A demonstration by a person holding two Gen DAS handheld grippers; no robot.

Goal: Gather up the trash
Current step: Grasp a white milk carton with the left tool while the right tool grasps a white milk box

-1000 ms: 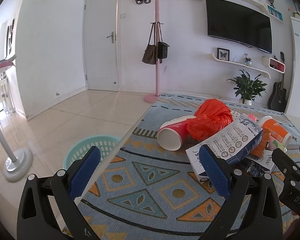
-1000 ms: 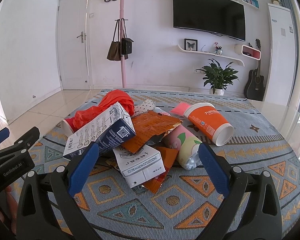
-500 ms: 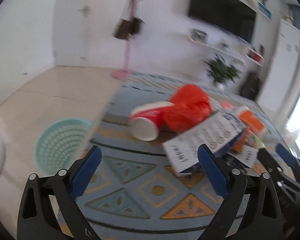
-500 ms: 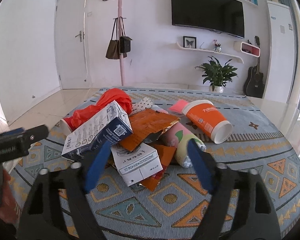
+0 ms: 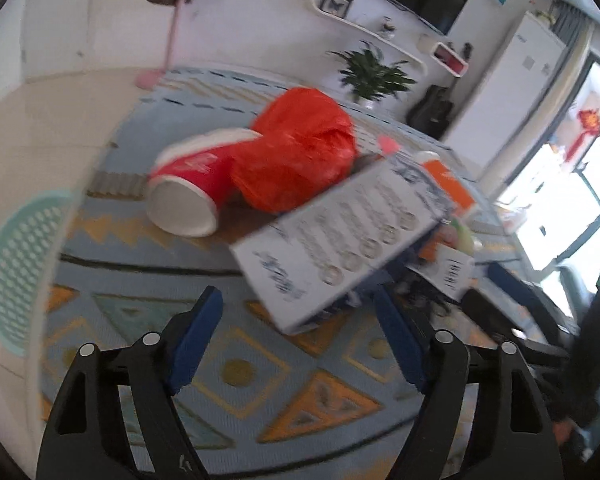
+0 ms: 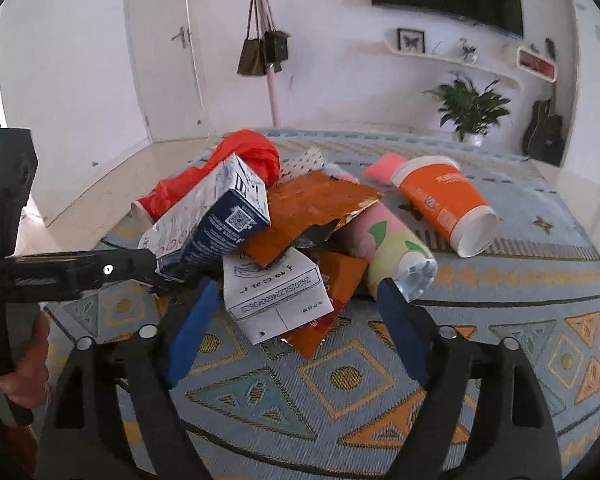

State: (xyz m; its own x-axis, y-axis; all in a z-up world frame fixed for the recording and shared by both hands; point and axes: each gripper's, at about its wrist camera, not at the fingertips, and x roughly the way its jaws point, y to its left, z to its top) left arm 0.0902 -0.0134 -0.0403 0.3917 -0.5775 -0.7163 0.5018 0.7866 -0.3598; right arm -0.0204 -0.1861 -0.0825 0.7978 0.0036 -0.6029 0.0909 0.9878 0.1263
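Note:
A pile of trash lies on the patterned rug [image 6: 340, 380]. It holds a blue-and-white carton [image 5: 340, 240] [image 6: 208, 224], a red plastic bag [image 5: 300, 160] [image 6: 248, 152], a red paper cup [image 5: 188, 196], an orange cup [image 6: 444, 204], a white box [image 6: 276, 292], an orange wrapper [image 6: 312, 212] and a pink-green bottle [image 6: 396, 252]. My left gripper [image 5: 300, 332] is open, just before the carton's near end; it also shows in the right wrist view [image 6: 112, 268]. My right gripper [image 6: 296, 320] is open, just before the white box.
A mint-green basket [image 5: 20, 264] stands on the tiled floor left of the rug. A pink coat stand with bags [image 6: 264, 52], a potted plant [image 6: 468, 108] and a guitar [image 6: 544, 132] stand by the far wall.
My left gripper has swung right and moved in close to the carton. My right gripper has moved forward and down toward the white box. Both stay open.

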